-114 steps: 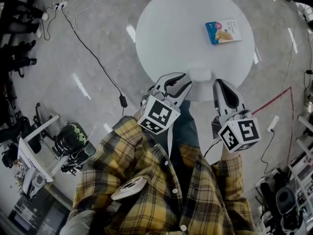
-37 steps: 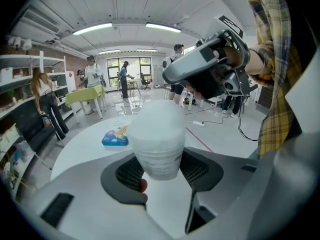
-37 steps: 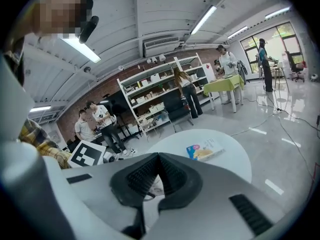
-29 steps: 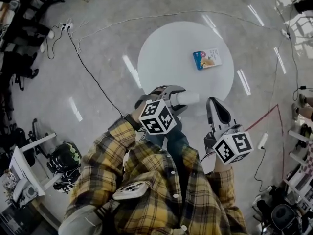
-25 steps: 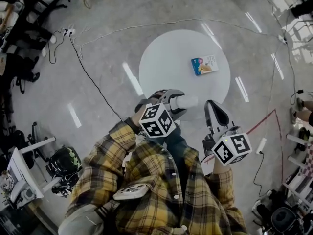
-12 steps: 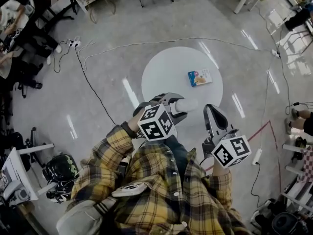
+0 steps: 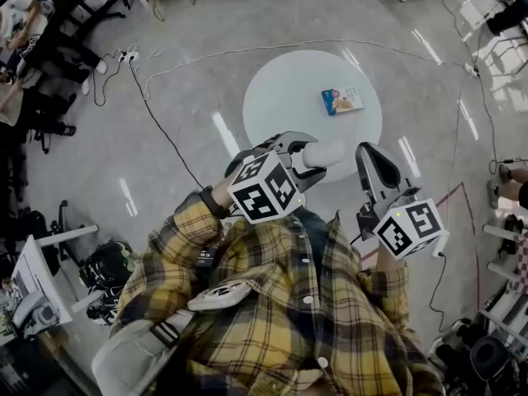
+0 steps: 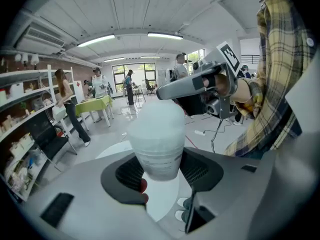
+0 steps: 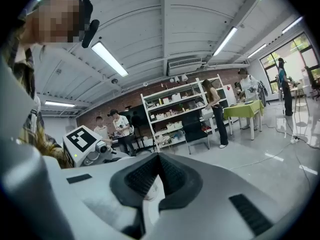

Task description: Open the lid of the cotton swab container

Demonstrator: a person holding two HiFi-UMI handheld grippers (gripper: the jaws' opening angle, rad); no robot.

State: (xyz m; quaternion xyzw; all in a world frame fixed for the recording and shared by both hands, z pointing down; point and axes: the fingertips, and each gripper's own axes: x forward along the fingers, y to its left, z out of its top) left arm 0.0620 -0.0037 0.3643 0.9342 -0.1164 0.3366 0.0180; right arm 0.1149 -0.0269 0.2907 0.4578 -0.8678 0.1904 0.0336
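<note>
**Table** (image 7: 285, 97): round, white, the largest item. Its near rim lies at 6 o'clock in the head view.

**Left gripper** (image 7: 302, 157): jaws stand wide and clamp the cotton swab container across its lower body.

**Right gripper** (image 7: 370, 152): jaws pressed together with nothing between them. It is at 3 o'clock of the container, near it but not touching.

**Cotton swab container** (image 8: 156, 140): frosted plastic cylinder with a printed label band. It is held off the table, in front of the rim at 6 o'clock.

**Packet** (image 7: 341, 100): small, colourful and flat, lying on the table at 1 o'clock of centre. It is well apart from both grippers.

**Lid** (image 8: 158, 115): probably the paler cap at the container's free end. The frosted plastic blurs the seam, so its edge is not certain. It looks to be on.

**Handling note:**
- The left grip should stay low on the body, leaving the whole cap free.
- The right jaws need to part before they can take the cap.
- They should close squarely on its rim, then pull or twist along the cylinder's axis.
- A skewed pull could tip the swabs out or slide the container in the pads.

**Orientation:**
- In the head view the long axis runs from 9 to 3 o'clock, with the cap end at 3 o'clock, facing the right gripper.
- In the left gripper view it rises from the jaws toward 12 o'clock.
</note>
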